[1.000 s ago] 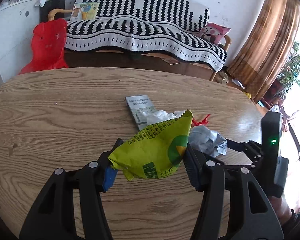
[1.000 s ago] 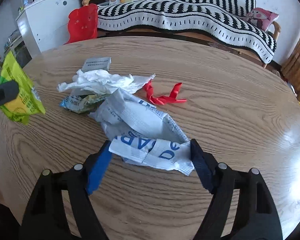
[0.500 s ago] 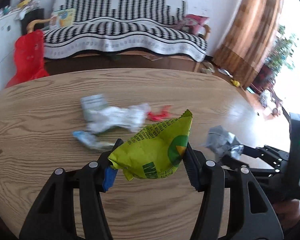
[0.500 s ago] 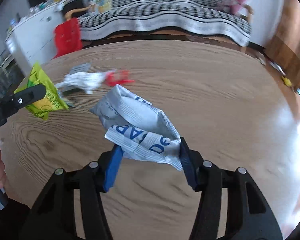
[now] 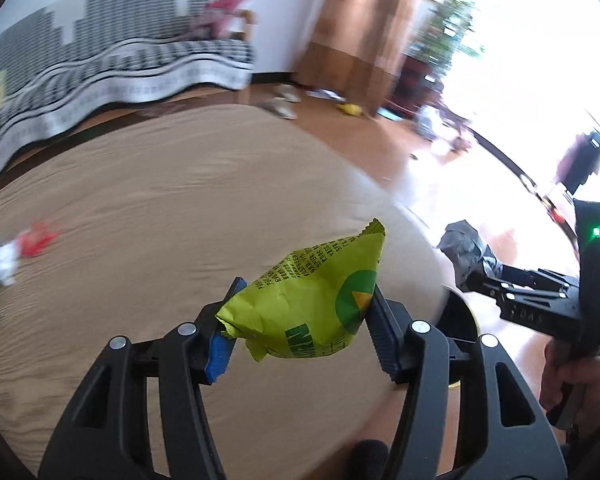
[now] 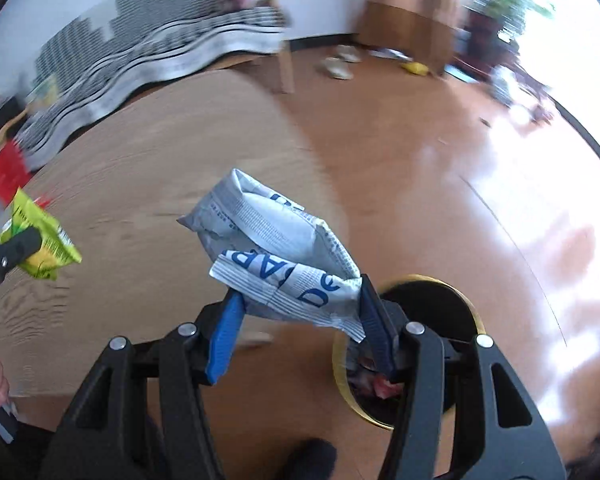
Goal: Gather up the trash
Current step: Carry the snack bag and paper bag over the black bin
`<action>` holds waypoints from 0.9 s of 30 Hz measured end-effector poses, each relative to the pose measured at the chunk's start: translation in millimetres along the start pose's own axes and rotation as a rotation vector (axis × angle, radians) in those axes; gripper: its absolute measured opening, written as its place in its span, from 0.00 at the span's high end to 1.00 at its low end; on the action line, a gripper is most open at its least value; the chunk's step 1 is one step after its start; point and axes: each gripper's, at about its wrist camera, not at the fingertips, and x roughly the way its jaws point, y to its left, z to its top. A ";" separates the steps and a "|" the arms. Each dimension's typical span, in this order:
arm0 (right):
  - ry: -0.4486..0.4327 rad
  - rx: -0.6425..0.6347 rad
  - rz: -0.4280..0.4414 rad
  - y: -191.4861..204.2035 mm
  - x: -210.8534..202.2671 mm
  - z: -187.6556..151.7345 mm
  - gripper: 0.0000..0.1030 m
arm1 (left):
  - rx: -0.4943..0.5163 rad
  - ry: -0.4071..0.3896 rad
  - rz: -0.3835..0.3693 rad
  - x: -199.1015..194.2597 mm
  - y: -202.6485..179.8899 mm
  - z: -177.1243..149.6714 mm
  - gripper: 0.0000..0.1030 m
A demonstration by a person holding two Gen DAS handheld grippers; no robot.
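Right wrist view: both hands have swung away from the litter toward the table's right edge, where a black bin waits below. The right gripper has just tightened on the white-and-blue wrapper; the left gripper clamps the green wrapper between its pads.
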 end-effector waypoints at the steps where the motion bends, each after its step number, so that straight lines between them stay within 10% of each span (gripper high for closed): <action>1: 0.002 0.027 -0.014 -19.0 -2.4 -5.5 0.47 | 0.025 0.007 -0.025 8.6 -19.1 -1.1 0.45; 12: 0.056 0.228 -0.091 -158.8 -11.2 -59.3 0.46 | 0.200 0.081 -0.213 74.6 -153.8 -26.3 0.45; 27: 0.161 0.256 -0.086 -177.0 17.5 -64.2 0.46 | 0.255 0.211 -0.237 148.7 -197.3 -48.5 0.45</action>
